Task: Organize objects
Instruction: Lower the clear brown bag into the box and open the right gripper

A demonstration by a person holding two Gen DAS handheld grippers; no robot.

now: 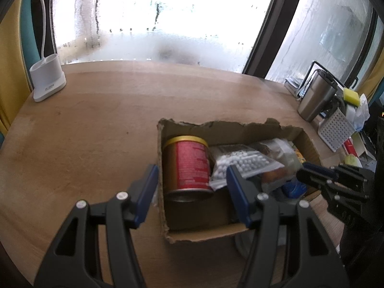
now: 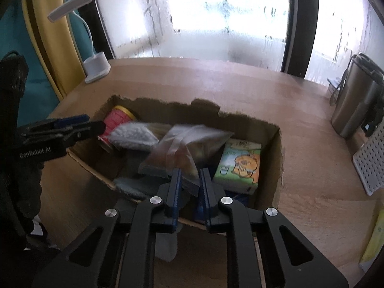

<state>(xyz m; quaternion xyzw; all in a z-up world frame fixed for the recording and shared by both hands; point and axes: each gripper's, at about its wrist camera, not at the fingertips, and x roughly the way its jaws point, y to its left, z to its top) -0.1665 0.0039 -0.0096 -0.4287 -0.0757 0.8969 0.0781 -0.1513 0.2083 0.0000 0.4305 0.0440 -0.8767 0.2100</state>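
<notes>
A torn cardboard box [image 1: 168,218] [image 2: 276,158] sits on the wooden table. In it lie a red and gold can [image 1: 189,165] [image 2: 116,120], a bag of white pellets [image 1: 242,163] [image 2: 134,135], a clear plastic bag [image 2: 189,144] [image 1: 276,153] and a green and orange carton [image 2: 240,165]. My left gripper [image 1: 192,189] is open, its fingers either side of the can at the box's left wall. My right gripper [image 2: 189,180] is shut on the near corner of the clear plastic bag over the box; it also shows in the left wrist view [image 1: 309,175].
A white lamp base [image 1: 46,80] [image 2: 97,68] stands at the table's far left corner. A steel tumbler [image 1: 316,96] [image 2: 355,100] and a white perforated basket [image 1: 336,127] [image 2: 369,163] stand at the right edge. A fogged window lies behind.
</notes>
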